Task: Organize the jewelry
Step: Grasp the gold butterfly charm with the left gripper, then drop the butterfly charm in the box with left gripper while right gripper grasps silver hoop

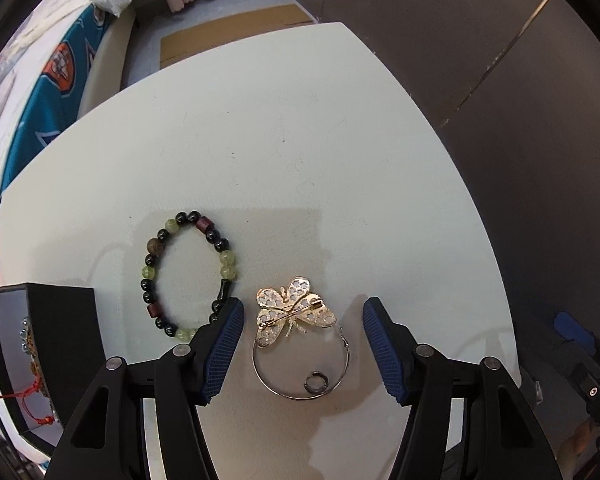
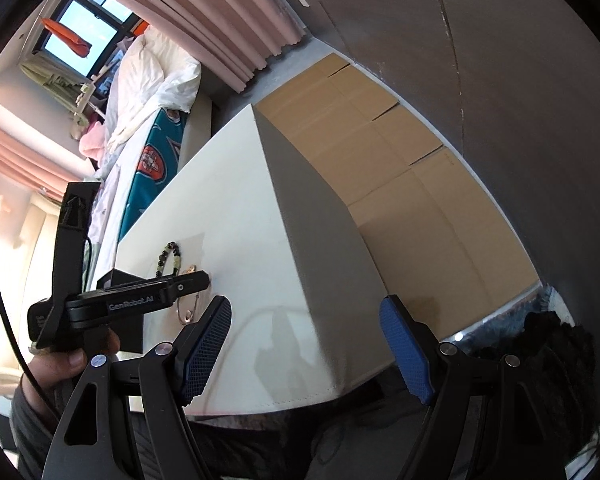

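On the white table (image 1: pixel 284 152) lie a beaded bracelet (image 1: pixel 186 274) of black, green and brown beads, a gold butterfly brooch (image 1: pixel 294 312) lying pin side up, and a silver hoop earring (image 1: pixel 300 364) partly under the brooch. My left gripper (image 1: pixel 303 308) is open, its fingers on either side of the brooch and hoop. A black jewelry box (image 1: pixel 40 344) at the left holds a red cord piece. My right gripper (image 2: pixel 305 312) is open and empty, off the table's near corner. The right wrist view shows the left gripper (image 2: pixel 156 296) over the bracelet (image 2: pixel 168 258) and hoop (image 2: pixel 188 308).
A bed with a teal patterned cover (image 1: pixel 48 92) and white bedding lies beyond the table's left side. Flattened cardboard (image 2: pixel 400 184) covers the floor by the dark wall. Pink curtains (image 2: pixel 228 12) hang at the back.
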The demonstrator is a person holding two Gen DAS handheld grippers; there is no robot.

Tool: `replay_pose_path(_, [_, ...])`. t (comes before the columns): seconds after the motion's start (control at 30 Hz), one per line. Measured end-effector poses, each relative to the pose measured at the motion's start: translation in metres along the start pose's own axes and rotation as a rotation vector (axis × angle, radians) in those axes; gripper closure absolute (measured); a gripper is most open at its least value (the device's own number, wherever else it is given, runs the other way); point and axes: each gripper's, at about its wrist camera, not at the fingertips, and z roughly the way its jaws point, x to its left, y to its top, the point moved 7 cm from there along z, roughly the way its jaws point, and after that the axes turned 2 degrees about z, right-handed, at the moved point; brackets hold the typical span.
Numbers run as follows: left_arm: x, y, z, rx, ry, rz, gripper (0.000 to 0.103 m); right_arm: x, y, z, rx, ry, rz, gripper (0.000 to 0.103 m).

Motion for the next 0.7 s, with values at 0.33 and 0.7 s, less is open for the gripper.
replay_pose_path(0.33, [0.016,-0.007,-0.02,-0.042,-0.036,-0.025,0.062,0.033,-0.003,0.016,0.038,0.013,-0.071,0.026])
replay_pose_path(0.7, [0.039,-0.017,-0.063,-0.11,-0.099,-0.059,0.062,0.082,-0.016,0.046,0.116,0.047,-0.158,0.044])
